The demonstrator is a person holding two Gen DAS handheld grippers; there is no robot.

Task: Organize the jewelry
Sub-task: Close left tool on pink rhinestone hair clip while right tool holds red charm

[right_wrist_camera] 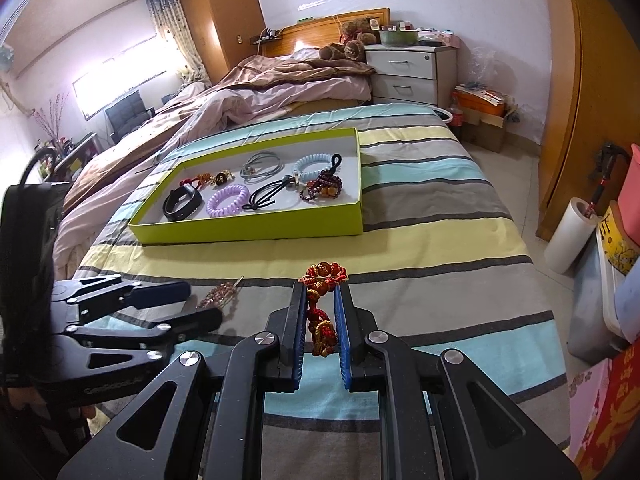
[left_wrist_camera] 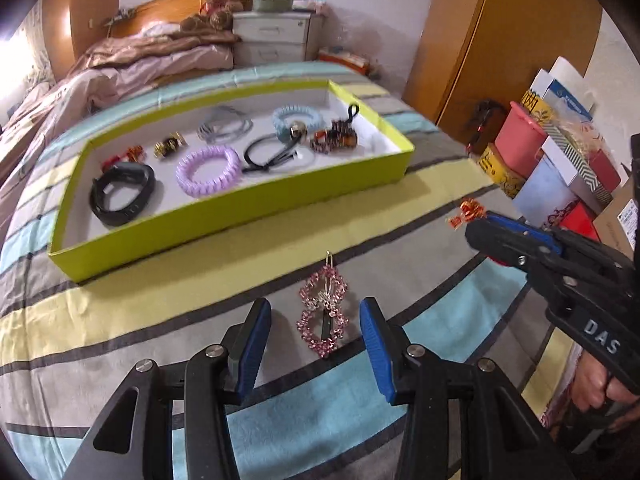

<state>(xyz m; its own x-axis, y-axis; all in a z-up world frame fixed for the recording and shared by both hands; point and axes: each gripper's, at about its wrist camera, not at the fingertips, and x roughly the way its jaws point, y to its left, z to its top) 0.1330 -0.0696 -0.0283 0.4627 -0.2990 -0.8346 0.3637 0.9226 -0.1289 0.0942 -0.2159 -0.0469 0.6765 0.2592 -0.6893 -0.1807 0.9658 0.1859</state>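
- Right gripper (right_wrist_camera: 322,322): clamped on red-gold knotted bracelet (right_wrist_camera: 322,308), lifted off striped bedspread (right_wrist_camera: 440,248).
- Left gripper (left_wrist_camera: 316,338): spread wide, empty, straddling pink beaded hair clip (left_wrist_camera: 324,312) (flat on bedspread).
- Beyond: green tray (right_wrist_camera: 256,234) with purple coil bracelet (right_wrist_camera: 227,200), black watch band (right_wrist_camera: 182,202).

White letters "DAS" stand on the right gripper (left_wrist_camera: 486,236) frame.
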